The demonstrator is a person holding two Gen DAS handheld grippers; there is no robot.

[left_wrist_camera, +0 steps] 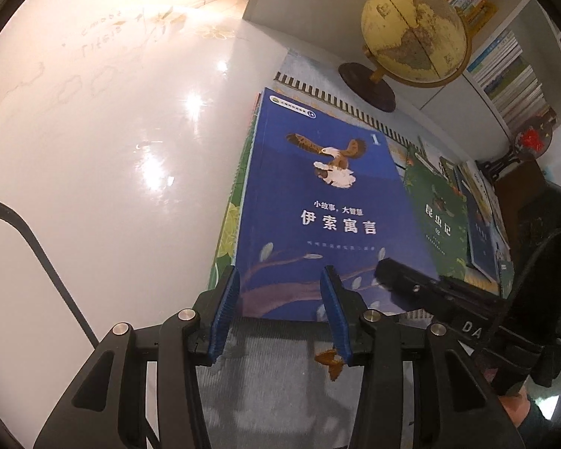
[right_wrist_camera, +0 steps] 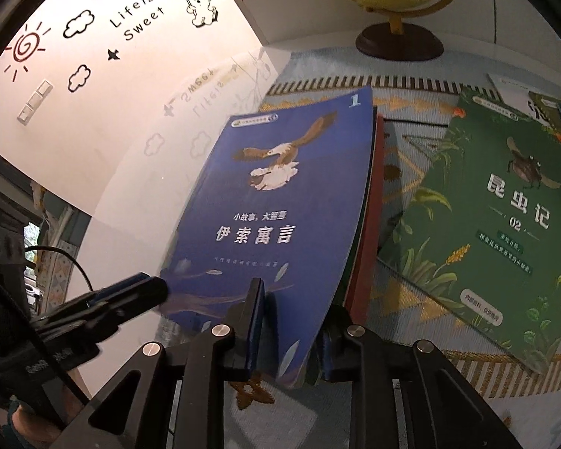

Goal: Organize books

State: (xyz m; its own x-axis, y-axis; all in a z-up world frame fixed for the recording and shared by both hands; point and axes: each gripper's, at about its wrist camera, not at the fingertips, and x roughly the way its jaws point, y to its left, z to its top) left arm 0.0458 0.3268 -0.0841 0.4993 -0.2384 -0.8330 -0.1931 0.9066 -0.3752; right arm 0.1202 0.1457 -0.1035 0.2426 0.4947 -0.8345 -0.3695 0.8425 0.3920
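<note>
right gripper (right_wrist_camera: 286, 327) jaws pinching the blue fable book (right_wrist_camera: 269, 202) by its six o'clock edge, settling it squarely on the stack; left gripper (left_wrist_camera: 280, 314) jaws spread, steadying nearby; green insect book (right_wrist_camera: 490, 224) waits at three o'clock.

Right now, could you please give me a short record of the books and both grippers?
Top book: blue eagle book, topping a stack on the rug
Beside it: green insect book, lying flat
Behind: globe
Left gripper: fingers open over the blue eagle book's near edge
Right gripper: blue eagle book's corner between its fingers; grip unclear
</note>
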